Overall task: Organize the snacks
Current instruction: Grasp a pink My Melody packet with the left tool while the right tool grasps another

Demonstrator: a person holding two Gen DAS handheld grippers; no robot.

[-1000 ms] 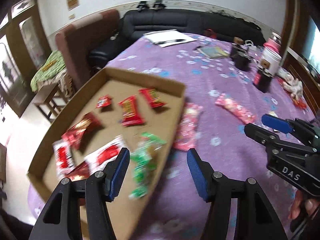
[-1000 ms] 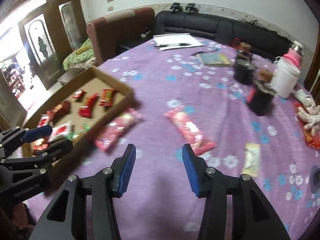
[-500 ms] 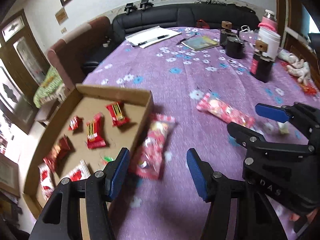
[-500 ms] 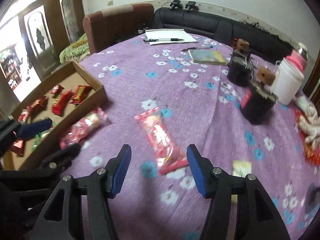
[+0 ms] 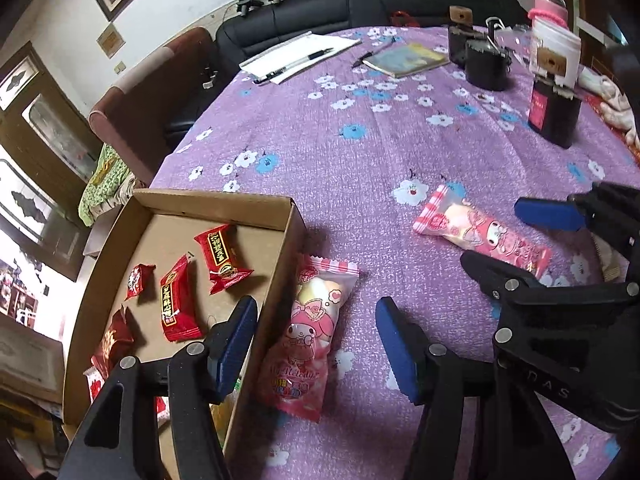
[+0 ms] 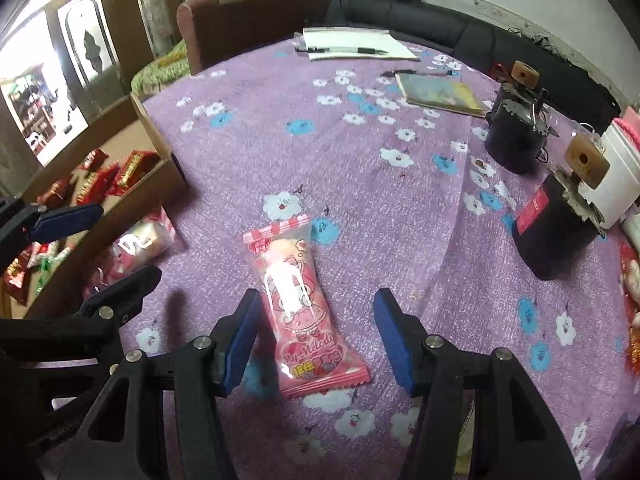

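Purple flowered cloth covers the tabletop [image 5: 360, 168], where two pink snack packets lie. The left gripper [image 5: 312, 344] is spread and opening, its fingers astride the first pink packet [image 5: 308, 344], which rests against the outer wall of the cardboard box [image 5: 280, 280] holding red snacks [image 5: 176, 304]. The right gripper [image 6: 312, 340] is spread, empty, hanging over the second pink packet [image 6: 296, 300] on open cloth.

Both tongs, left tongs [image 5: 312, 344] and right tongs [image 6: 314, 340], are matte black frames with silver screws and blue ribbed pads [image 5: 236, 340] (faint "DAS" lettering on the right one).
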